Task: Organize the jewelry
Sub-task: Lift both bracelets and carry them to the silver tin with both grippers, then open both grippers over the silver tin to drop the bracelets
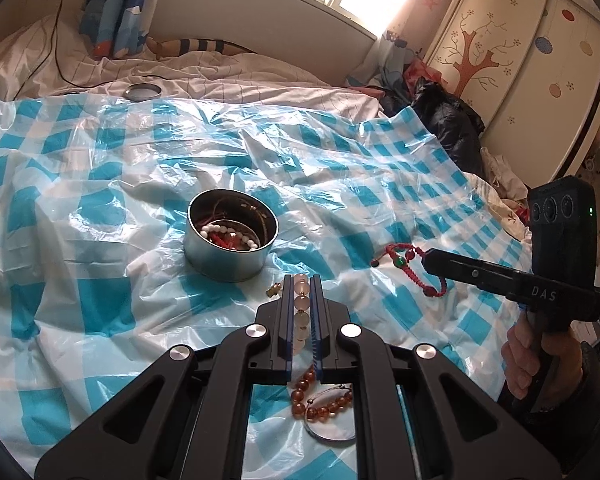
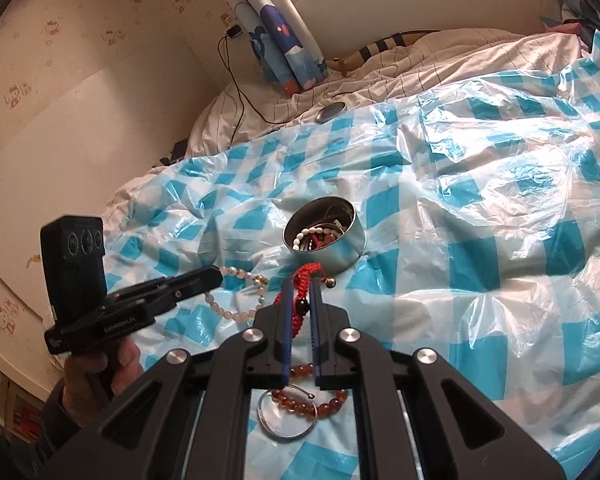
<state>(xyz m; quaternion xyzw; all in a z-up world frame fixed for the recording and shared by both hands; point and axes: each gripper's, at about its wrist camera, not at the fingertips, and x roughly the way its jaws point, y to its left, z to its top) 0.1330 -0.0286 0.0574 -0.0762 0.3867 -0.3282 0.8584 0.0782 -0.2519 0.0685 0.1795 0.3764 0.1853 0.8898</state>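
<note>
My left gripper [image 1: 302,280] is shut on a strand of pale pink beads [image 1: 302,303], which hangs between its blue pads; the same strand [image 2: 236,314] trails from it in the right wrist view. My right gripper [image 2: 301,283] is shut on a red cord bracelet [image 2: 303,276], seen dangling with a green bead [image 1: 400,261] in the left wrist view. A round metal tin [image 1: 231,236] holding white beads and red pieces stands on the sheet just beyond both grippers. An amber bead bracelet [image 1: 320,402] and a silver bangle [image 1: 332,434] lie on the sheet below.
A crinkled blue-and-white checked plastic sheet [image 1: 100,184] covers the bed. A metal lid [image 1: 143,91] lies far back on the white quilt. A black cable [image 2: 236,92] runs down the wall. Dark clothes [image 1: 448,120] and a wardrobe stand at the right.
</note>
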